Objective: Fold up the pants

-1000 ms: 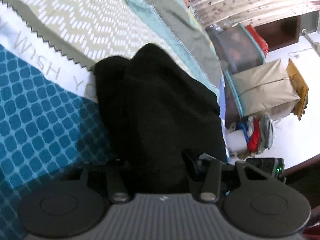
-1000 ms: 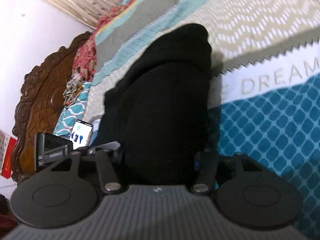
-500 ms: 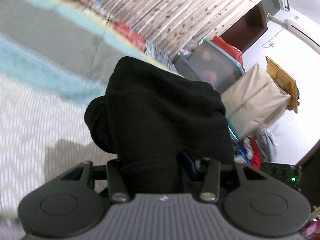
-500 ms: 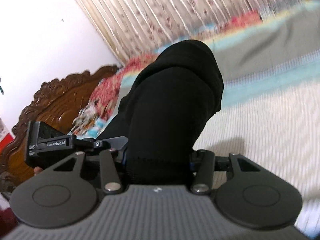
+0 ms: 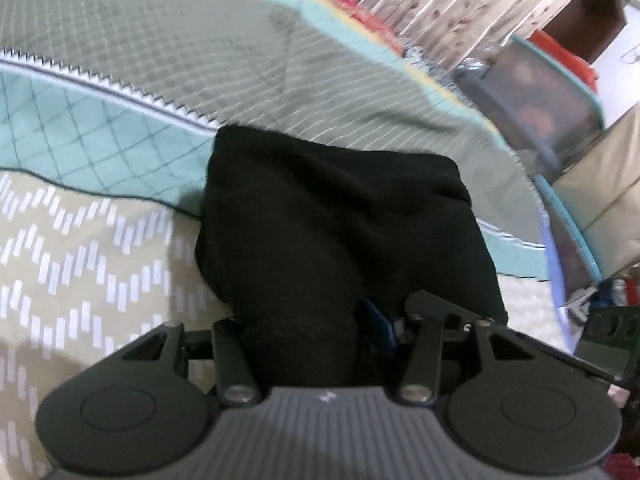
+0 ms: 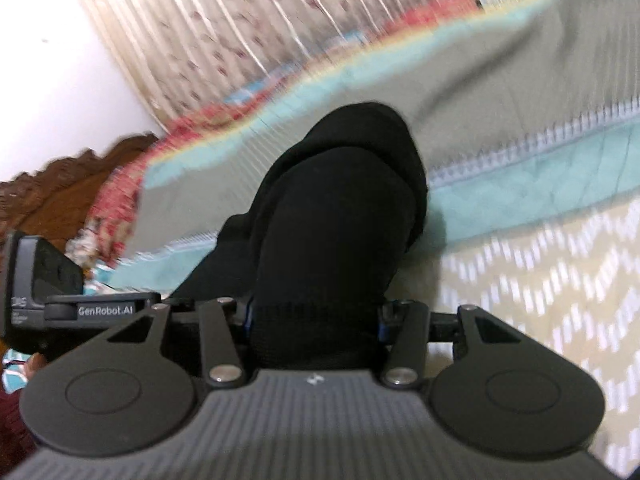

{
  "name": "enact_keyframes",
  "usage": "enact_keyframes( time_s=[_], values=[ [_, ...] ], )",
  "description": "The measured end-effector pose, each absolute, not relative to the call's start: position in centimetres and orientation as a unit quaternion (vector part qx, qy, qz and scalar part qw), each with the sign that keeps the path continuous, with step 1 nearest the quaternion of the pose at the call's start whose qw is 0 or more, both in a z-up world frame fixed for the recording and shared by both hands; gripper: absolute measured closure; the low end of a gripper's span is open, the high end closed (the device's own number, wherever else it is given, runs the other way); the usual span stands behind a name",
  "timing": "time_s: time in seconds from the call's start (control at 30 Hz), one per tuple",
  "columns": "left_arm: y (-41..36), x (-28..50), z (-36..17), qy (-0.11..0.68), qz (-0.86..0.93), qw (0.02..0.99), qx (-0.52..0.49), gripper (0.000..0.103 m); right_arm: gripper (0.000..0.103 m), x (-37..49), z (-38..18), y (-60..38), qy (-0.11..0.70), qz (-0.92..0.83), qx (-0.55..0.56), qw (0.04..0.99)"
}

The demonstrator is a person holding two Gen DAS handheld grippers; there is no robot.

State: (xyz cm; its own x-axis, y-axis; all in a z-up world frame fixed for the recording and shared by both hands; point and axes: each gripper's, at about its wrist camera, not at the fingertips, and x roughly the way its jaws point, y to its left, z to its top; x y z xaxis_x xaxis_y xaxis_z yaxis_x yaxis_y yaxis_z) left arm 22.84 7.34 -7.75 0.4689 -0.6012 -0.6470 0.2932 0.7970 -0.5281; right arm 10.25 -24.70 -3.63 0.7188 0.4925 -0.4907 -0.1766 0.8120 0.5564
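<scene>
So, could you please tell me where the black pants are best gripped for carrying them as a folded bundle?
Take the black pants by the near end, where the folded layers stack into a thick, fairly straight band, one hold at each corner, coming from the near side low over the bedspread. The far end is rounded and bulging, so a pinch there would probably catch only the outer layer.

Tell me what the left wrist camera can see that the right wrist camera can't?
Only the left wrist view shows the grey storage bag and the tan bundle beside the bed, plus red things further off. Its left gripper has its jaws opening, with cloth between them.

Only the right wrist view shows the carved wooden headboard and the white wall. Its right gripper grips the cloth.

Both show the black pants, the patterned bedspread and the flowered curtain.
</scene>
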Motion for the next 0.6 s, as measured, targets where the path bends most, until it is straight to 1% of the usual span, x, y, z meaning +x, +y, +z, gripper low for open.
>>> enact_keyframes(
  time_s=[0.07,0.1,0.2,0.27,0.4,0.6],
  values=[
    [7.18,22.81,-7.84,0.44,-0.264,0.841,-0.17,0.051,0.049,10.06,-4.04,-24.8,0.328,0.18,0.249,0.893],
    [7.11,22.9,-7.85,0.44,-0.262,0.843,-0.164,0.047,0.047,10.12,-4.07,-24.87,0.333,0.176,0.253,0.891],
    [6.62,22.77,-7.77,0.442,-0.252,0.849,-0.142,0.044,0.042,10.24,-4.33,-24.75,0.353,0.165,0.249,0.887],
    [6.67,22.74,-7.77,0.443,-0.247,0.85,-0.143,0.043,0.041,10.23,-4.63,-24.82,0.358,0.159,0.262,0.882],
    [6.57,23.06,-7.67,0.448,-0.234,0.852,-0.138,0.035,0.04,10.09,-4.34,-24.37,0.362,0.151,0.253,0.884],
    [6.68,23.1,-7.92,0.449,-0.23,0.852,-0.137,0.031,0.038,10.53,-4.59,-24.33,0.363,0.148,0.249,0.886]
  ],
)
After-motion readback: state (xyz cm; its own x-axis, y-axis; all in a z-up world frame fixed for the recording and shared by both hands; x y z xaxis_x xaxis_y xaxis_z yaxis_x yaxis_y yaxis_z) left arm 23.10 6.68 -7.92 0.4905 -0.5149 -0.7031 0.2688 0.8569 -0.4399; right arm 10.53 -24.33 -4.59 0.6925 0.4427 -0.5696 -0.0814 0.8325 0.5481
